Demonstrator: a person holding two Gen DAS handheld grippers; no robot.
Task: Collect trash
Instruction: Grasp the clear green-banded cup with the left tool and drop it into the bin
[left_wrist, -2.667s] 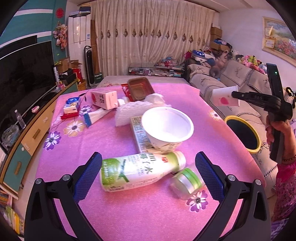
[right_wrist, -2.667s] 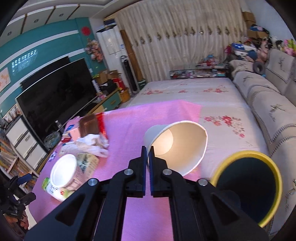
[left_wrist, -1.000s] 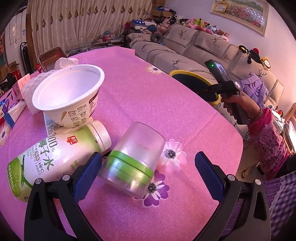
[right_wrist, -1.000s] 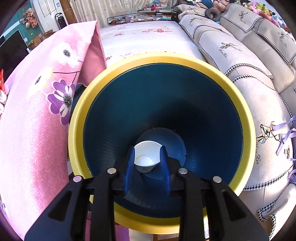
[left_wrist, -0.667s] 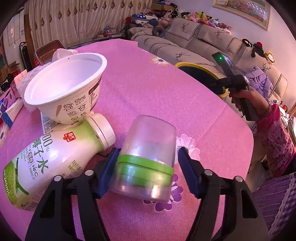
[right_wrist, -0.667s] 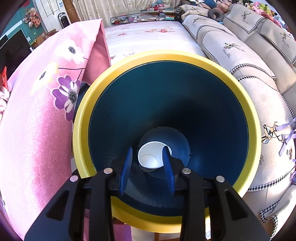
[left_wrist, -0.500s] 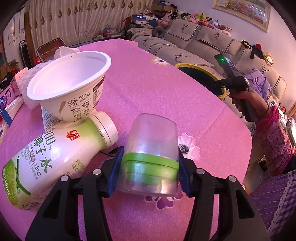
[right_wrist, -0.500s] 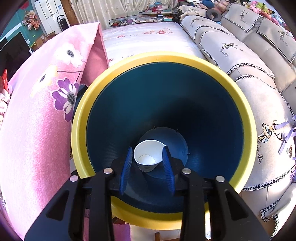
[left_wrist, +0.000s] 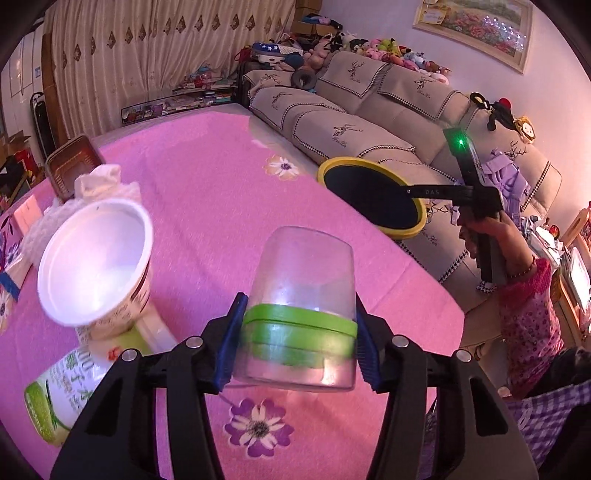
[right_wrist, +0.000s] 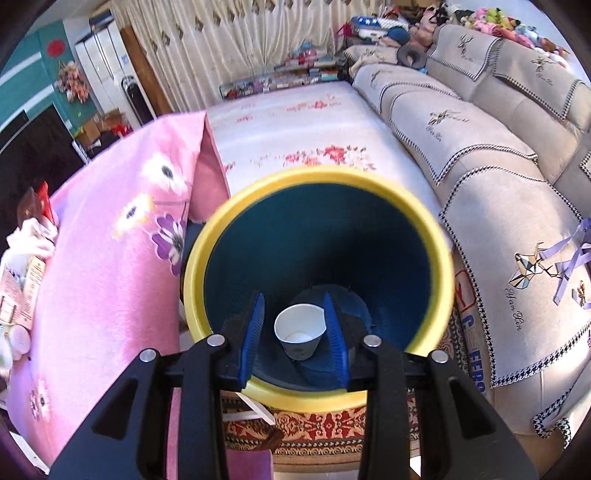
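My left gripper (left_wrist: 297, 338) is shut on a clear plastic jar with a green band (left_wrist: 301, 314) and holds it above the pink table (left_wrist: 207, 184). A white yogurt cup (left_wrist: 92, 262) and a green juice bottle (left_wrist: 70, 387) lie to its left. My right gripper (right_wrist: 293, 336) is open and empty above the yellow-rimmed blue bin (right_wrist: 436, 258), which also shows in the left wrist view (left_wrist: 402, 230) beside the table's right edge. A white paper cup (right_wrist: 301, 330) lies at the bin's bottom, apart from the fingers.
A brown tray (left_wrist: 72, 168), white tissue (left_wrist: 99, 179) and cartons (left_wrist: 26, 210) lie at the table's far left. A beige sofa (right_wrist: 498, 166) stands right of the bin. A patterned rug (right_wrist: 314, 432) lies under the bin.
My left gripper closed on the clear jar and lifted it off the table. My right gripper let the paper cup drop into the bin and has risen a little above it.
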